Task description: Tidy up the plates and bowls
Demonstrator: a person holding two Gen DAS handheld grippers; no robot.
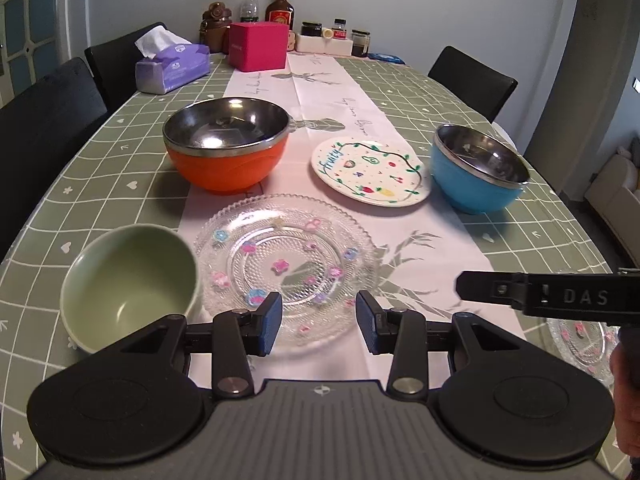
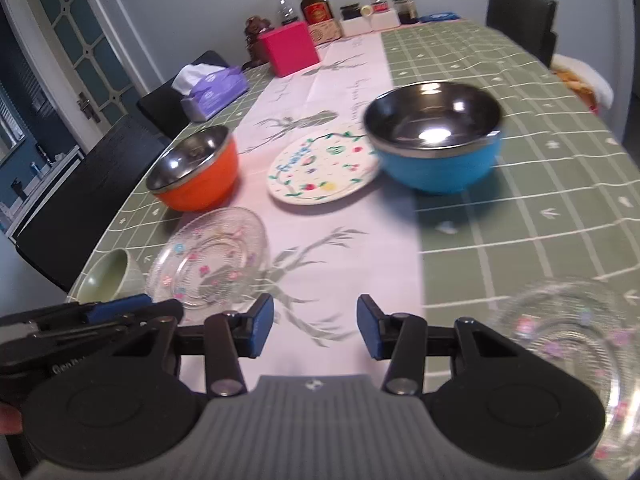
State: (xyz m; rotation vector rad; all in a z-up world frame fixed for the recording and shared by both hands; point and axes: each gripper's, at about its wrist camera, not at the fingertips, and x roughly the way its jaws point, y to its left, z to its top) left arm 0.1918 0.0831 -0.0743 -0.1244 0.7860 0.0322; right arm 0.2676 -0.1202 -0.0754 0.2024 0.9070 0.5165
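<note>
I saw left gripper [image 1: 319,320] jaws apart, empty, over glass plate [image 1: 280,240] | right gripper [image 2: 315,326] apart, empty, above runner [image 2: 352,240] | second glass plate [image 2: 568,352] beside it

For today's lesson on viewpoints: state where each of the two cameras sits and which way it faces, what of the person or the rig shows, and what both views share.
Left wrist: on the left gripper, looking down the table over a glass plate; the right gripper's finger intrudes at right.
Right wrist: on the right gripper, looking over the runner; the left gripper enters at left.
Shared: orange bowl, blue bowl, fruit plate.
</note>
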